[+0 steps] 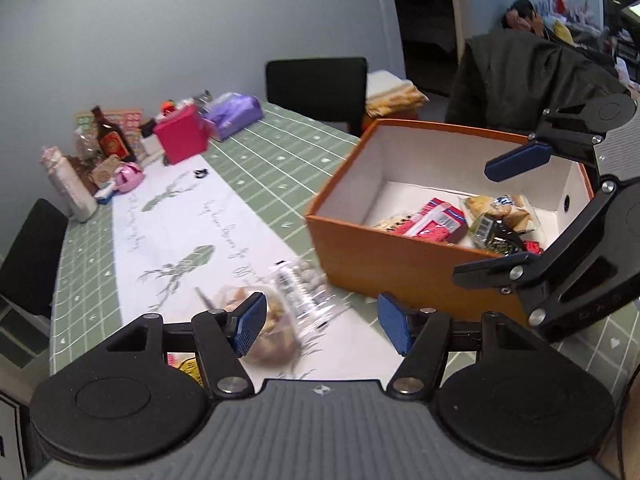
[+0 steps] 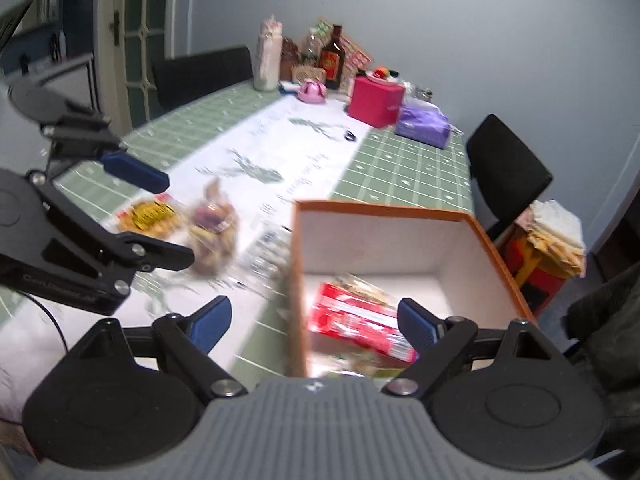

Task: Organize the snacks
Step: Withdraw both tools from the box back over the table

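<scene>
Both of your grippers are empty and spread wide. The left gripper (image 1: 322, 322) hangs low over the desk (image 1: 256, 152) with its fingers (image 1: 250, 322) straddling the loose snacks beside the box (image 1: 384, 264); the right gripper (image 2: 314, 326) sits over the box's near edge, its fingers apart — one outside the wall, one above the contents.

The snacks still to be sorted lie on the white runner, just left of the box: a clear nut bag (image 1: 272, 324) nearest your left fingers, a clear candy bag (image 1: 304, 284) touching or overlapping it, and a yellow packet (image 2: 150, 216) a little further out. Already inside the box are a red pack (image 1: 436, 220), a cracker bag (image 1: 500, 208) and some dark wrappers.

What could go wrong from here, as I judge it:

- The two clear bags lie against each other. Close on their shared edge and you may lift both, or pinch only a fold of film and have the bag slip free on the way over.
- The nut bag looks soft and lumpy — a grip on loose film rather than the bulk will likely let it sag and swing into the box wall.
- The box wall stands tall beside the bags. Carry too low and the bag catches the rim, or shoves the box along the desk.
- Your grippers are near each other over the box corner; reaching in with both at once risks a knock.
- Both views are blurred around the bags, so their exact edges are hard to tell.
</scene>
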### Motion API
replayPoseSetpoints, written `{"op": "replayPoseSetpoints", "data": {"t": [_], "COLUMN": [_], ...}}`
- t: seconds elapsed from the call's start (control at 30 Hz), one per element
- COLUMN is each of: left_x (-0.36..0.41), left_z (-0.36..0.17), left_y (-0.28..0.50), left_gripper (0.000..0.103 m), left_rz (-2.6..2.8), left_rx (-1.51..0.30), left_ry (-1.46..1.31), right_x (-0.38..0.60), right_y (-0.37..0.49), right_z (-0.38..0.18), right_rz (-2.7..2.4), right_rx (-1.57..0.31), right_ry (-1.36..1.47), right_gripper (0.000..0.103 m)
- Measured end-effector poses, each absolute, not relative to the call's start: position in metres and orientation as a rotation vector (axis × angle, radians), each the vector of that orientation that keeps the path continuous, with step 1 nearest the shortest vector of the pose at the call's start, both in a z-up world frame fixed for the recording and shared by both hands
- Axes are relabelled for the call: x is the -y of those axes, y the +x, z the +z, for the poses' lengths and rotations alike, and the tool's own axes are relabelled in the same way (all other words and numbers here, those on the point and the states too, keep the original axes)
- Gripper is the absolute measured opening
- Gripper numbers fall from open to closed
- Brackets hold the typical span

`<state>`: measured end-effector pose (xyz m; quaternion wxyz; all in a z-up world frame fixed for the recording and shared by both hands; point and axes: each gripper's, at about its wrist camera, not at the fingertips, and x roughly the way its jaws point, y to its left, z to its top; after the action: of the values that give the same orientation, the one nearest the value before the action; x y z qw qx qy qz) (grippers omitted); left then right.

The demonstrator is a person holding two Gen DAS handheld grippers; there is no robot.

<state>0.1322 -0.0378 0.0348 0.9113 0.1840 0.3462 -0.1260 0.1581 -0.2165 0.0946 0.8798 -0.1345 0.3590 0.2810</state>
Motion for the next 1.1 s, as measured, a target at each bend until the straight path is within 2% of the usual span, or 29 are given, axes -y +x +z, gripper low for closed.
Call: {"op": "replayPoseSetpoints", "data": {"t": [0.43,0.73,1.1], "left_x": [-0.060,-0.124,-0.170], "left_z": [0.003,-0.030,-0.064], "left_y": [0.058,0.024,-0.003], "left_gripper": [0.075,0.075,0.076], "left_rz": [-0.132,-0.089,-0.105], "left_rx": [-0.496,-0.452,-0.499], "left_ry": [0.371,0.466,0.614], "right_x": [0.161,0.124,0.070], "right_y": [0.117,0.113,0.115], "right_z": [0.066,0.058,0.040], "right_rz": [0.701,0.711,0.718], "right_rx": [-0.799,-0.842,-0.898], "right_ry": [-0.224,-0.260,-0.351], "right_gripper": [0.089,0.089,0.089]}}
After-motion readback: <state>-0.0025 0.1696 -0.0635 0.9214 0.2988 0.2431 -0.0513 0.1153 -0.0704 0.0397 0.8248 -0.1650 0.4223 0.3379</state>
